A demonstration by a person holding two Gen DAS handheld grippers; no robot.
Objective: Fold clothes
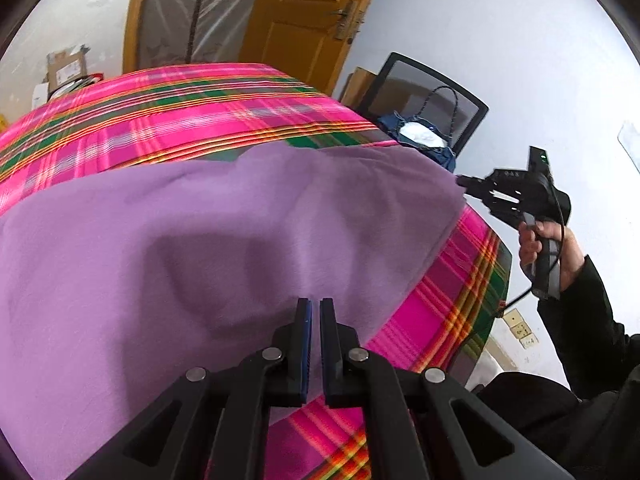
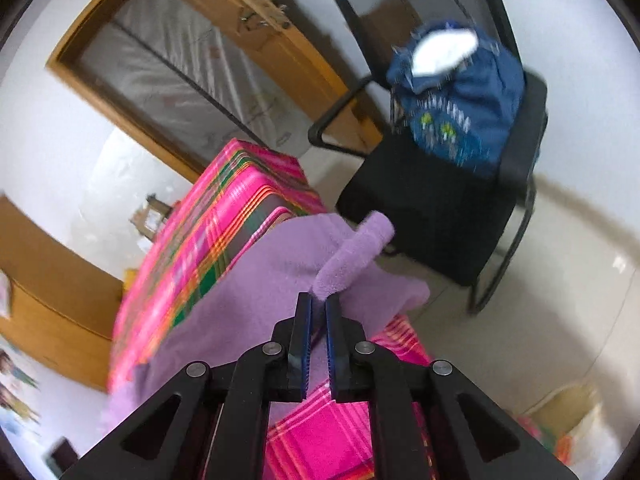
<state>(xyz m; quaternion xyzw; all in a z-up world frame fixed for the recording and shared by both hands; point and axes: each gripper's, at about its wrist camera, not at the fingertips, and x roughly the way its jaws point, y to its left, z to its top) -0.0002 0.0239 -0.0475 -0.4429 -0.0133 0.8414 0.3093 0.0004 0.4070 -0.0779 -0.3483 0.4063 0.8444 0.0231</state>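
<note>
— On the plaid-covered table [image 1: 192, 120], where's the purple cloth [image 1: 200, 240]?

— Spread wide. The left gripper [image 1: 315, 308] pinches its near edge, the right gripper [image 2: 319, 304] its far-right corner (probably; blurred), long edge taut between them.

The left hand-held gripper [image 1: 315, 308] points forward, jaws nearly closed with a narrow slit between them. The right hand-held gripper [image 2: 319, 304], jaws clamped, is gripped by a dark-sleeved right hand [image 1: 546, 248].

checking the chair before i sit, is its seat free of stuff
No: a blue bag with something white in its open top sits on the black chair.
</note>
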